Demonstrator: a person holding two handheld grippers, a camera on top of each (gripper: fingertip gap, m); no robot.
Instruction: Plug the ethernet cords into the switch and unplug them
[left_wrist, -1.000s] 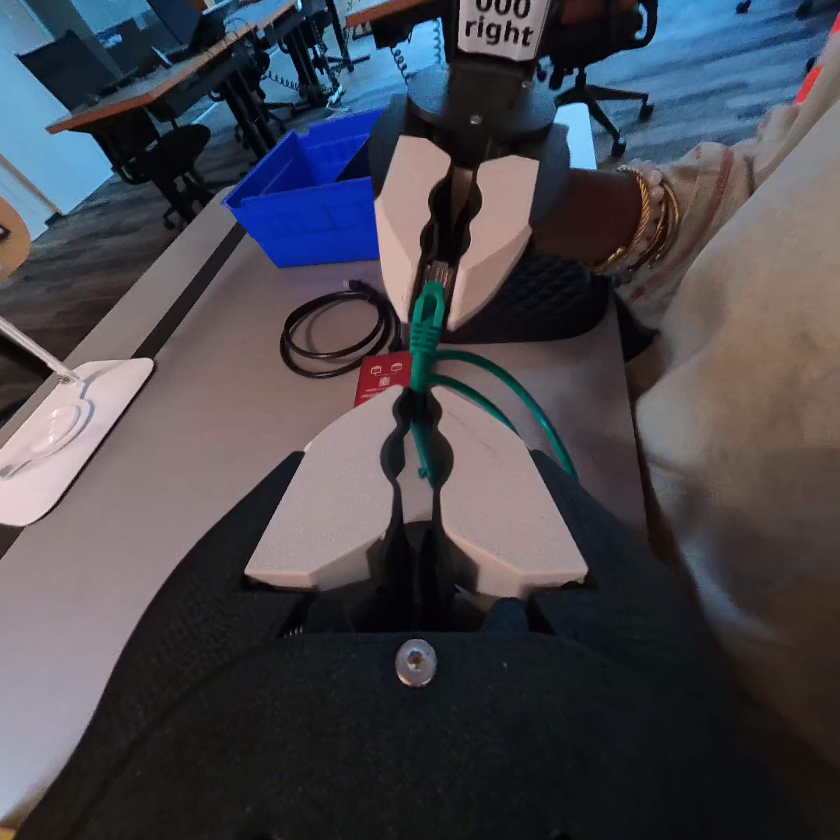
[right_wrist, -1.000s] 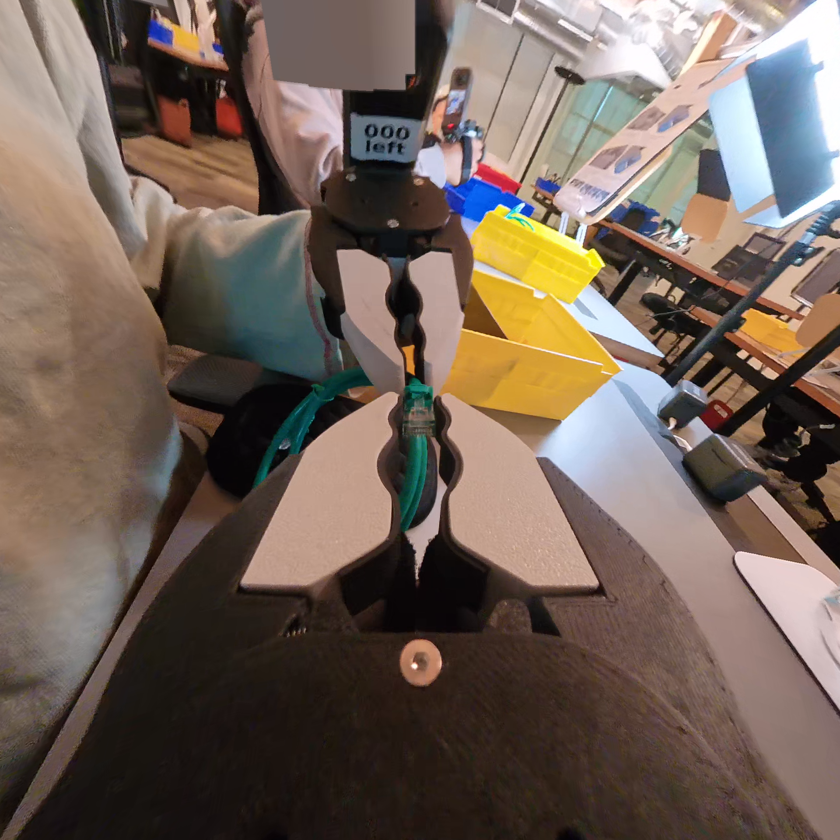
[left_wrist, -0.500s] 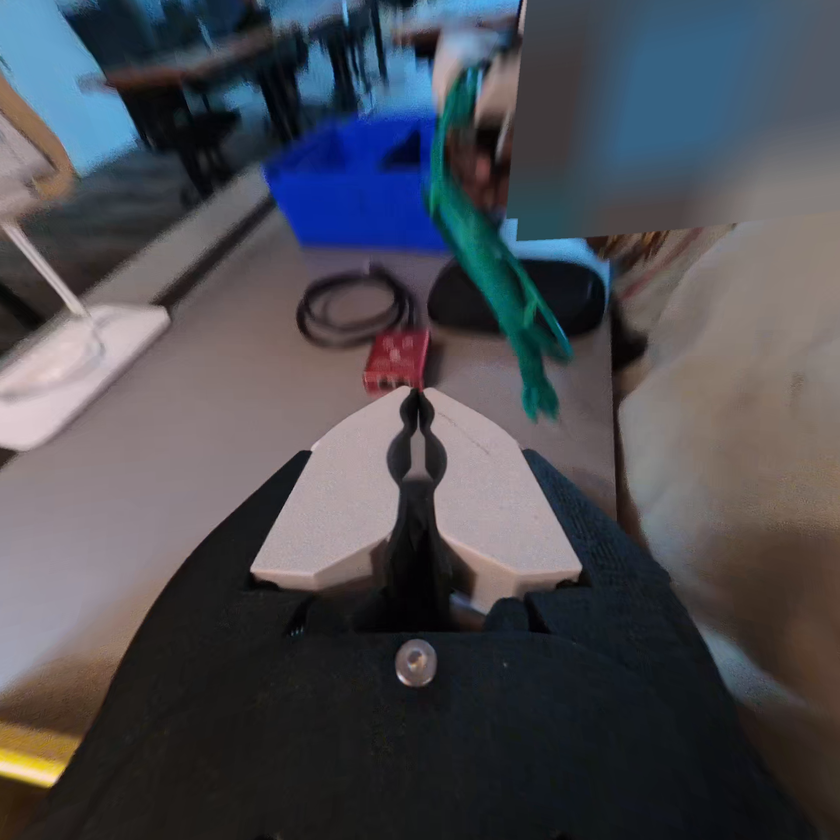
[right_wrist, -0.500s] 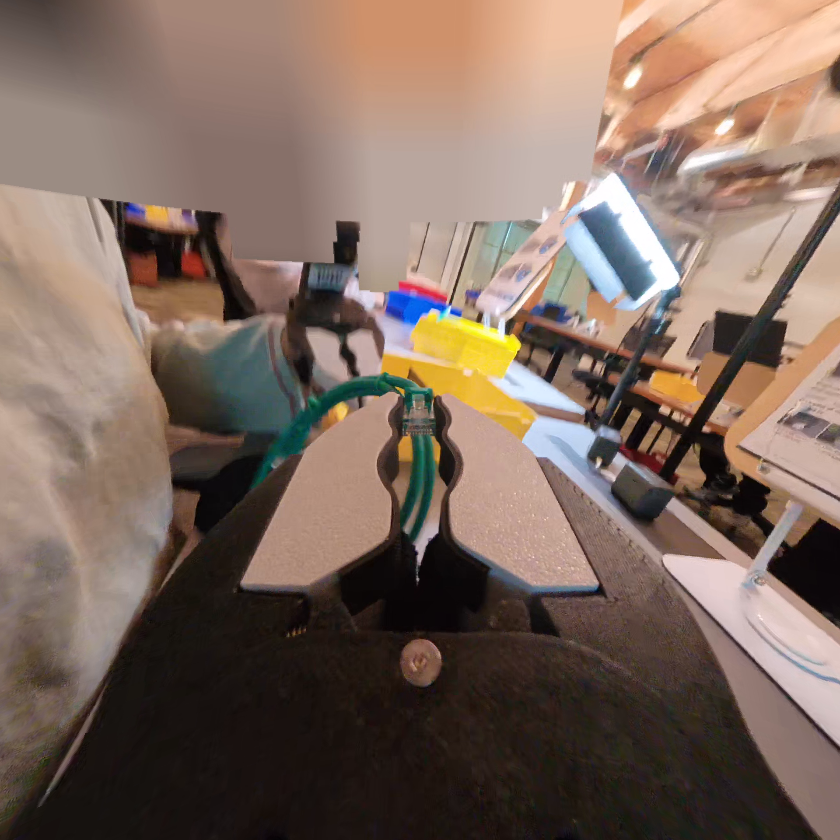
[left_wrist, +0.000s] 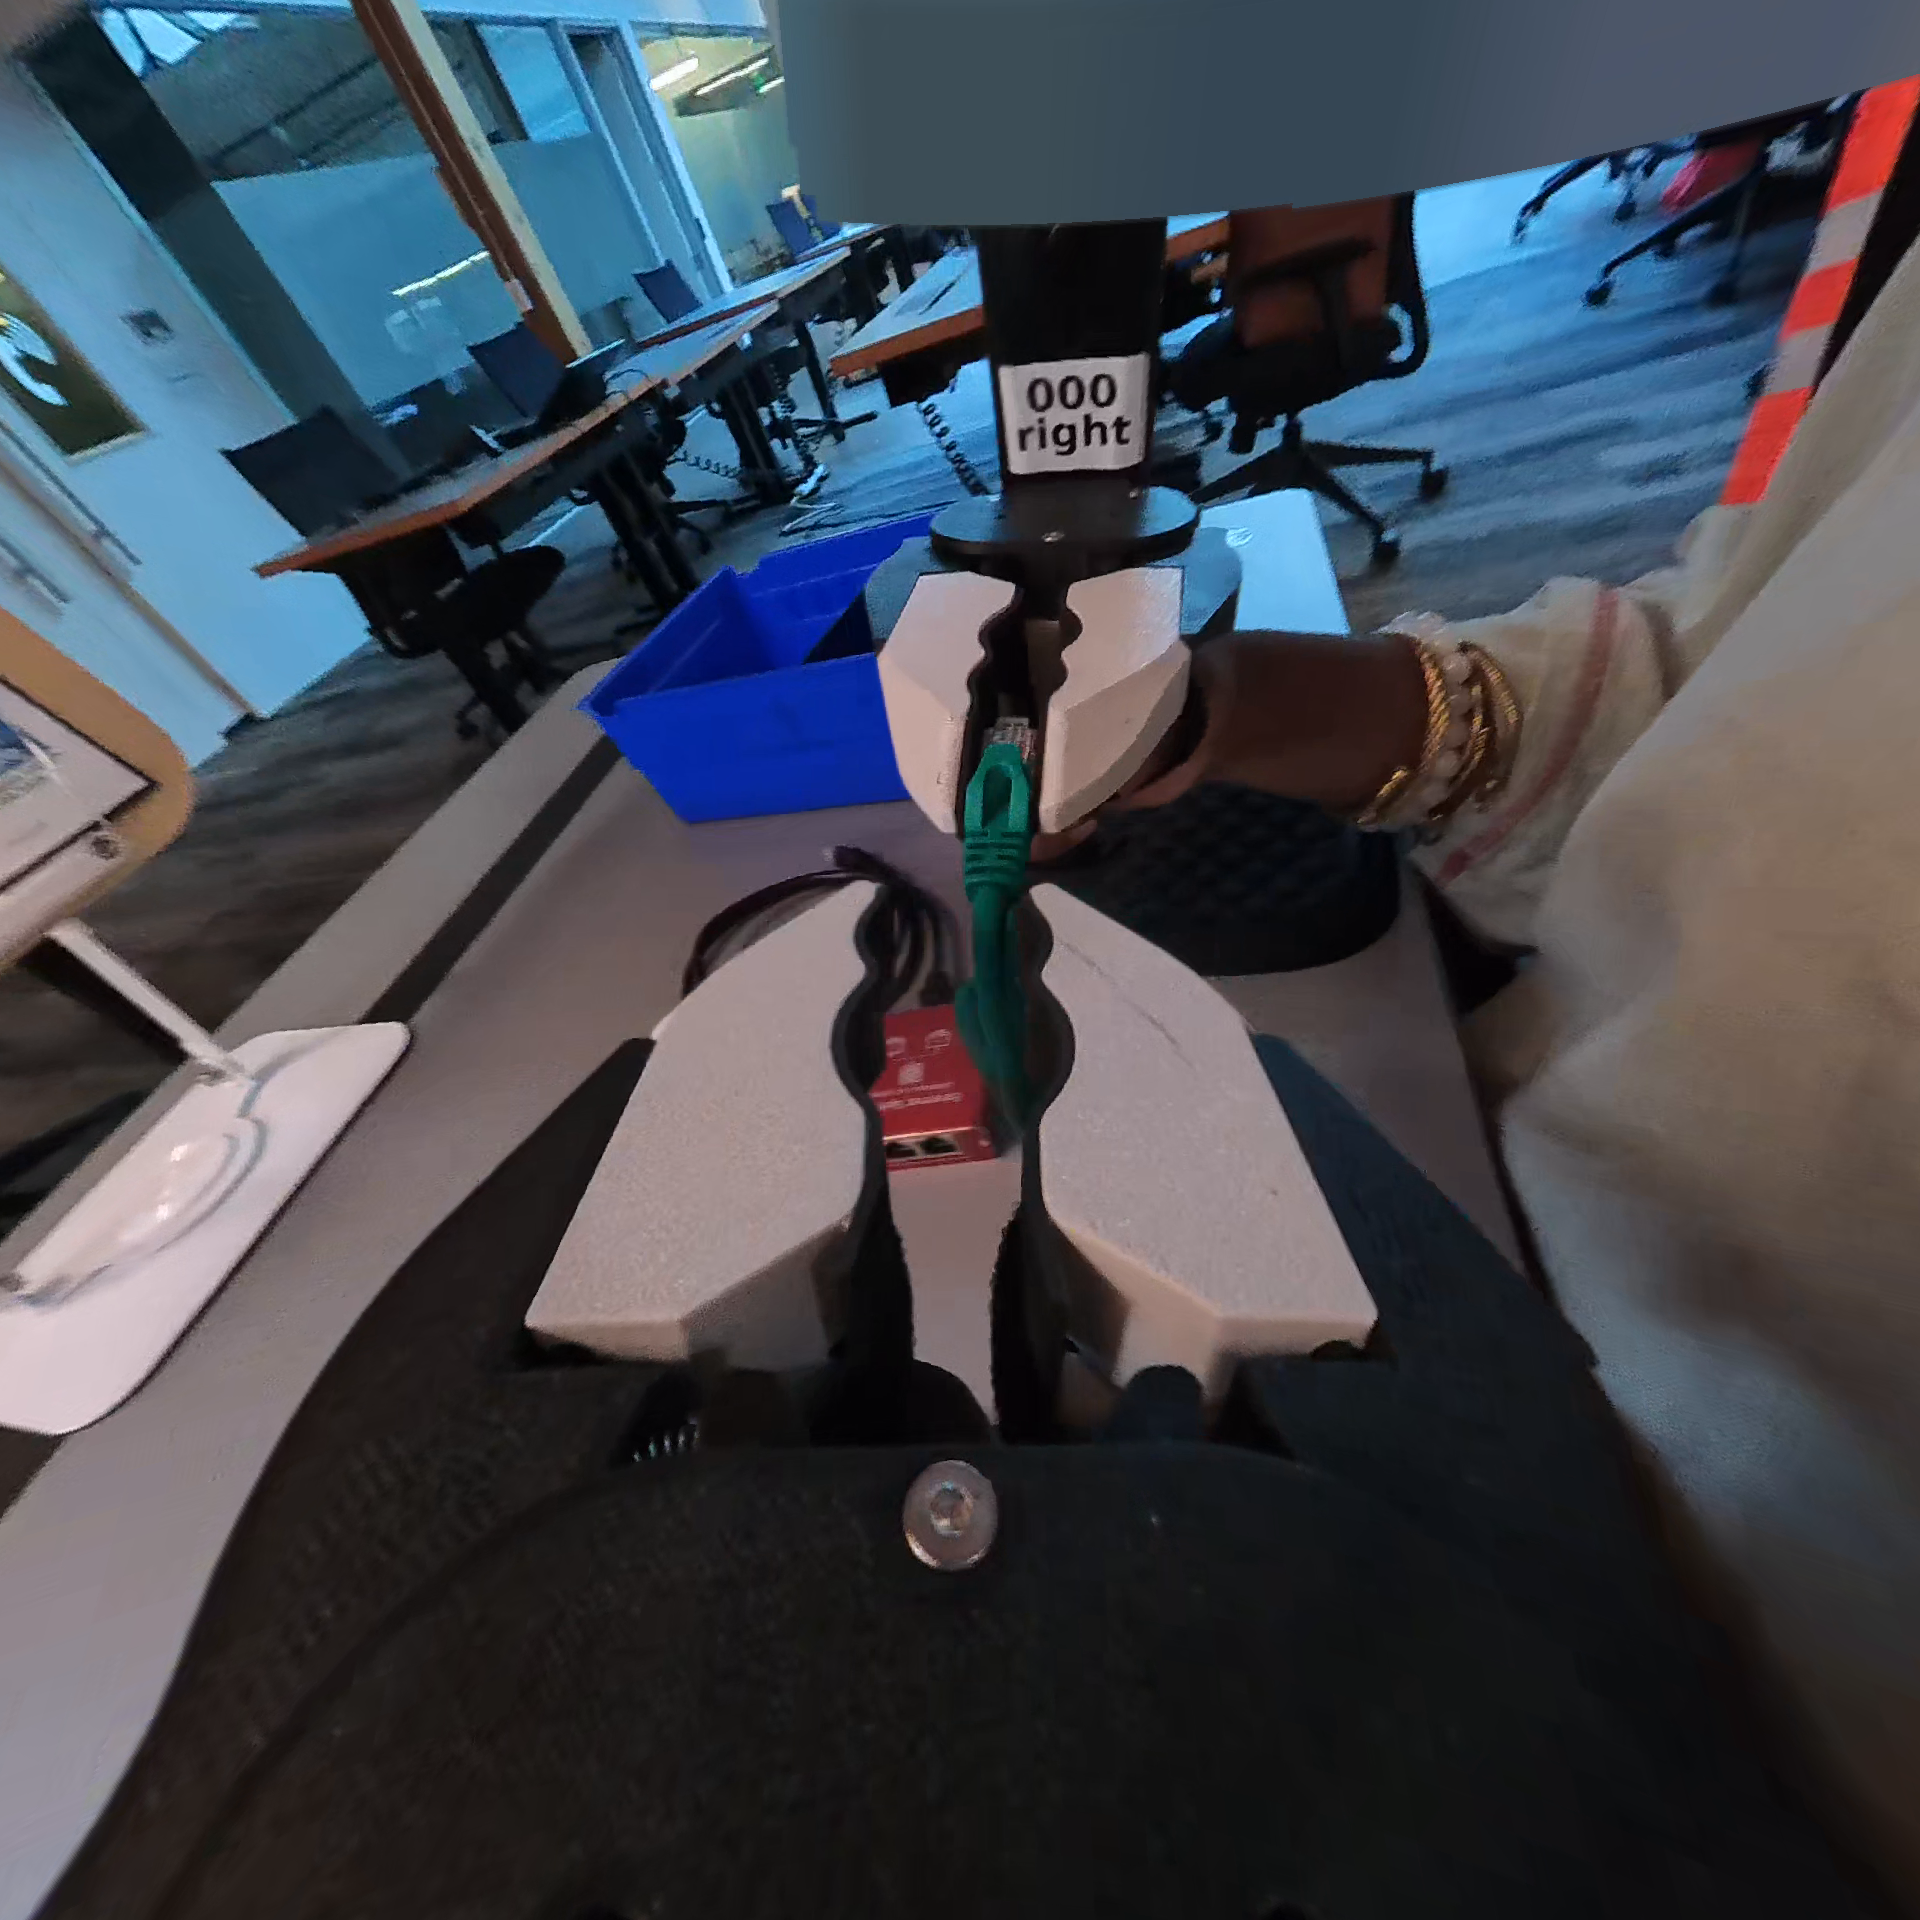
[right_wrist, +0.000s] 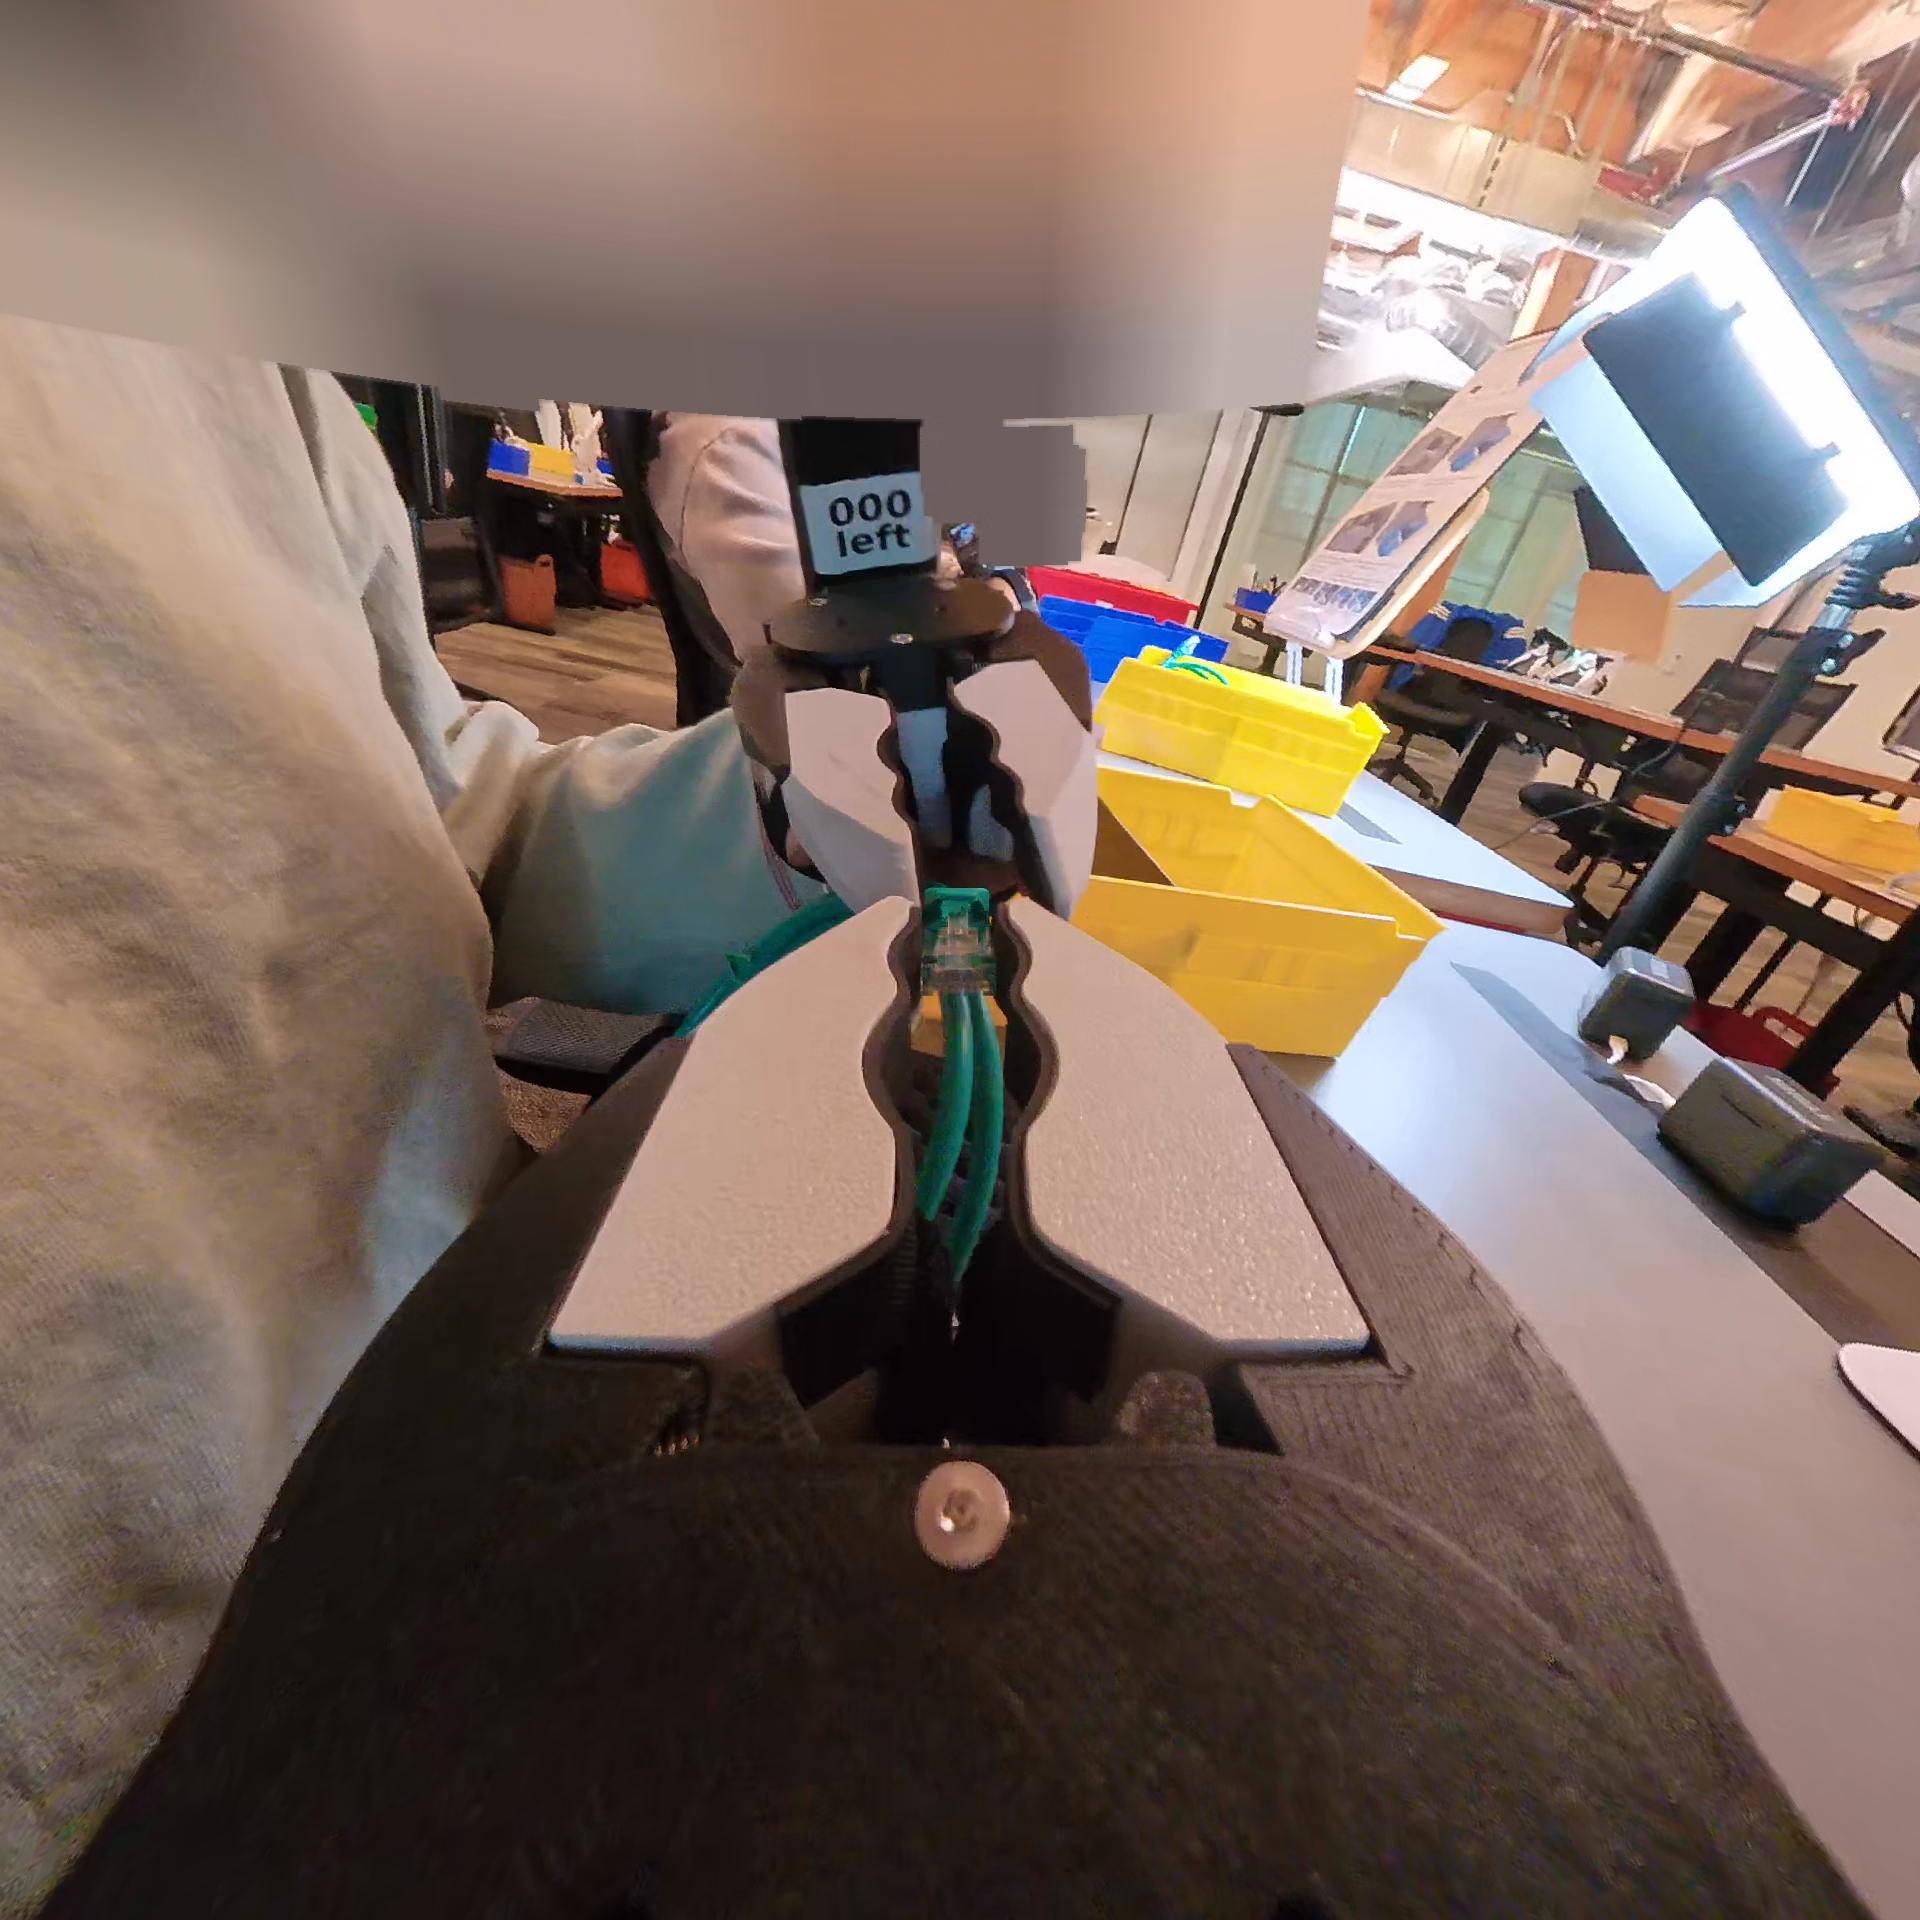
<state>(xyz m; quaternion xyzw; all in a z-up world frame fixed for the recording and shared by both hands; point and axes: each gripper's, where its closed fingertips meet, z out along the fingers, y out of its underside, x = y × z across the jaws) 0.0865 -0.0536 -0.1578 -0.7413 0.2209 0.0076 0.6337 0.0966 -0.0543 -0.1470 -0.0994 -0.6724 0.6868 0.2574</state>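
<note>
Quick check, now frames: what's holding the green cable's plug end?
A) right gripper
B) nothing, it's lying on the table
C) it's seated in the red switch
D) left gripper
A: the right gripper is shut on the green cable with the plug pinched at its tips, while the left gripper is open around the hanging cable, above the red switch.
</note>
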